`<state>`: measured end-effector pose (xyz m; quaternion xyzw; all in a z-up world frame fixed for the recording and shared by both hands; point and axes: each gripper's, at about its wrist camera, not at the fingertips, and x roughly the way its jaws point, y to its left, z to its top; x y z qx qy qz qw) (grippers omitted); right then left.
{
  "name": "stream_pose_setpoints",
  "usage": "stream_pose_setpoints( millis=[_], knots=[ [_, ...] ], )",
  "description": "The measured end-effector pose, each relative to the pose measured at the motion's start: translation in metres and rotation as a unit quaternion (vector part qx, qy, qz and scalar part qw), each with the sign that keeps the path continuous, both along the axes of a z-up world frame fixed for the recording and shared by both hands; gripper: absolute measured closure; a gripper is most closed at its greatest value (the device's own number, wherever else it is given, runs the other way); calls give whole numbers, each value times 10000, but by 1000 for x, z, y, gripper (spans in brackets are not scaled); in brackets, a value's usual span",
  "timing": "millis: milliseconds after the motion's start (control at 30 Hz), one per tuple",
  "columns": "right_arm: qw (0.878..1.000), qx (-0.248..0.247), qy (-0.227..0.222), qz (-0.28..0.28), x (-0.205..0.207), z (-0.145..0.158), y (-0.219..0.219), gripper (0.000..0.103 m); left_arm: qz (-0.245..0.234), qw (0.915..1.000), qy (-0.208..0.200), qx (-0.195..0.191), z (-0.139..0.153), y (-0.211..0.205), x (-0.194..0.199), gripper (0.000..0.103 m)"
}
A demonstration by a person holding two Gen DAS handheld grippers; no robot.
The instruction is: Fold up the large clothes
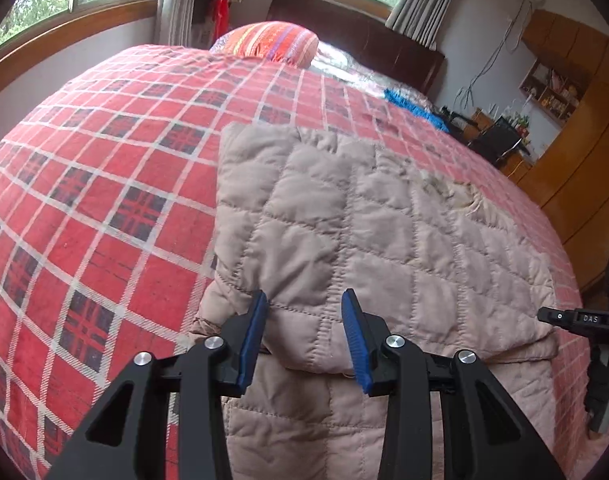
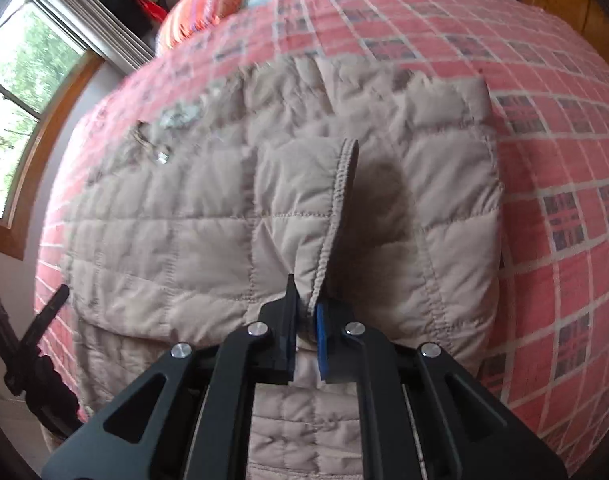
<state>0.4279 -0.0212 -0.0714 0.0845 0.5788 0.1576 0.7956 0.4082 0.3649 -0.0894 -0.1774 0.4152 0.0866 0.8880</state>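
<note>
On the plaid bedspread point(image 1: 104, 184), the beige quilted jacket point(image 1: 344, 216) lies folded; left gripper point(image 1: 304, 336) apart, right gripper point(image 2: 304, 320) pinching its cuff point(image 2: 336, 208).

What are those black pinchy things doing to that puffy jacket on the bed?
A person is folding a quilted beige jacket spread on the red checked bedspread, using a gripper in each hand. The right gripper is pinched shut on a sleeve cuff, holding it up over the jacket's body. The left gripper is open, its blue pads either side of a folded edge, gripping nothing.
</note>
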Motion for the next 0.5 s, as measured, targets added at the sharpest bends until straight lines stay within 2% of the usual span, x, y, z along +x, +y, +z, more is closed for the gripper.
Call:
stream_pose_setpoints(
  millis=[100,167,267,367,500],
  knots=[
    [9998,-163,-45,76,-1,-6,6,92,-14,9999,104,99,-4,-2,3,64],
    [9996,-239,-139,56,-4,1,6,85,-22,9998,98,175,2,-2,0,64],
    [9986,-285,-434,-97,-16,23,-2,85,-13,9994,-100,320,20,-5,-9,64],
    [9982,65,-595,-81,-25,39,-4,85,-195,9987,-304,355,38,-20,-11,64],
    [9981,-1,-591,192,-25,37,13,85,-518,9975,-232,410,39,-49,3,63]
  ],
)
